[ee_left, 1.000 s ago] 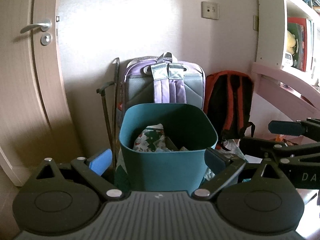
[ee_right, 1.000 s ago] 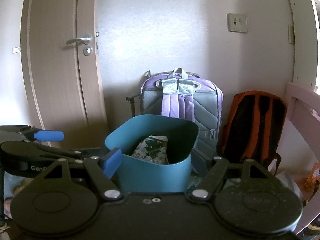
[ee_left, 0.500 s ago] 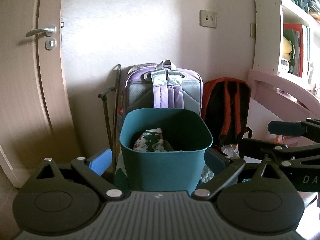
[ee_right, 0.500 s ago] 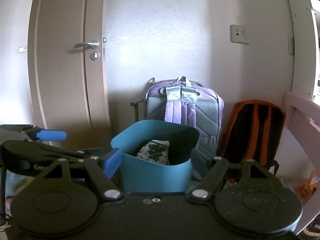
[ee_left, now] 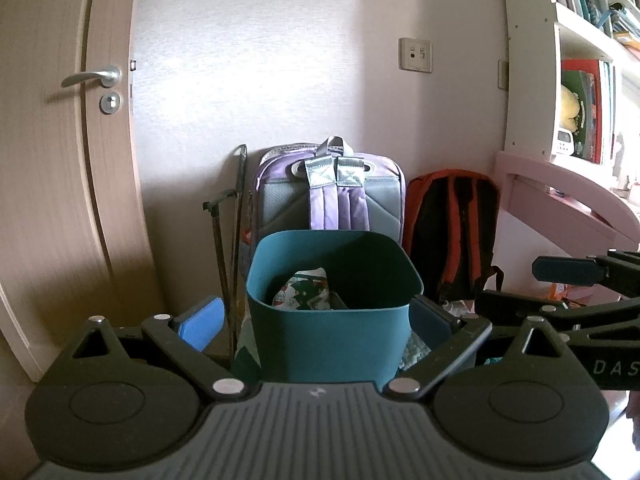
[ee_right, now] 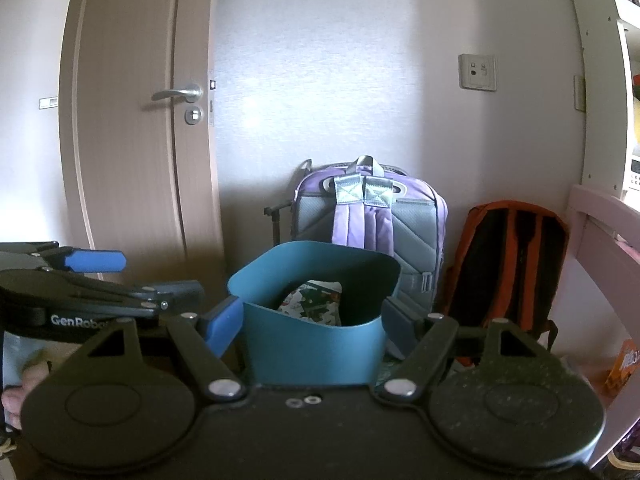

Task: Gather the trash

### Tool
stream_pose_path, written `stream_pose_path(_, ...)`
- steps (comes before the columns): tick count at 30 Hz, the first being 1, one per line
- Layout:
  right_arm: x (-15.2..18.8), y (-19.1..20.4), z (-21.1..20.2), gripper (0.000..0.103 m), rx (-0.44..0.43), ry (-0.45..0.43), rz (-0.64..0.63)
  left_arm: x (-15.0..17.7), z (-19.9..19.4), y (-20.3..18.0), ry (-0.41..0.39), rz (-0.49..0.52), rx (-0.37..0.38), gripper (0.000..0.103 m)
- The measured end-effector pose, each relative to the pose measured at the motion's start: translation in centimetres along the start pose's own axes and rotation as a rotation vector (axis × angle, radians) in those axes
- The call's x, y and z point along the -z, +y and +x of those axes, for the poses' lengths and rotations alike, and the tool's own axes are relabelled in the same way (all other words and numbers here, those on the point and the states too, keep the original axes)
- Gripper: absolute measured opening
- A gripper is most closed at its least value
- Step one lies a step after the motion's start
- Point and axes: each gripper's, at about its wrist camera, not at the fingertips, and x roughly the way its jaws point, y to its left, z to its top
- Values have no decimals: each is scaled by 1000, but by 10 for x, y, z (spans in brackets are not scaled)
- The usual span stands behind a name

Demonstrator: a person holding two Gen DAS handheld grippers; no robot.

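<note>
A teal bin (ee_left: 332, 332) stands on the floor near the foot of the wall, square-mouthed and open at the top. Inside it, toward its left side, lies a crumpled patterned wrapper (ee_left: 306, 290) in white, green and red; the rest of the bin's inside is too dark to make out.

The left tongs (ee_left: 320, 316) are spread wide, empty, with the bin showing between the blue pad (ee_left: 202, 322) on one side and the dark pad on the other; the pads appear to stand clear of the bin's walls, though depth is hard to judge through the fisheye. The right tongs (ee_right: 314, 318) are likewise wide and hold nothing, framing the same bin from a little further right. Each pair of tongs shows at the side of the other's view, side by side and level. At the lower left edge of the right wrist view, part of a hand (ee_right: 18, 392) grips the left tool's handle.

Behind the bin a purple and grey backpack (ee_left: 334, 196) leans upright against the wall, with an orange and black backpack (ee_left: 454, 232) beside it to the right. A folded dark stand (ee_left: 230, 240) rests against the wall left of the purple pack. A wooden door (ee_left: 52, 168) with a metal lever handle is at the left, and a white bookshelf (ee_left: 576, 92) above a pink bed frame (ee_left: 560, 196) is at the right.
</note>
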Motion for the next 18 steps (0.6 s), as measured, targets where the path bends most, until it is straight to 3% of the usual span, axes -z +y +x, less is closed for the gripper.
stream_pose_path(18,5,-2,3,76,-16,12,2,5,0,1,14,-3,-7,100)
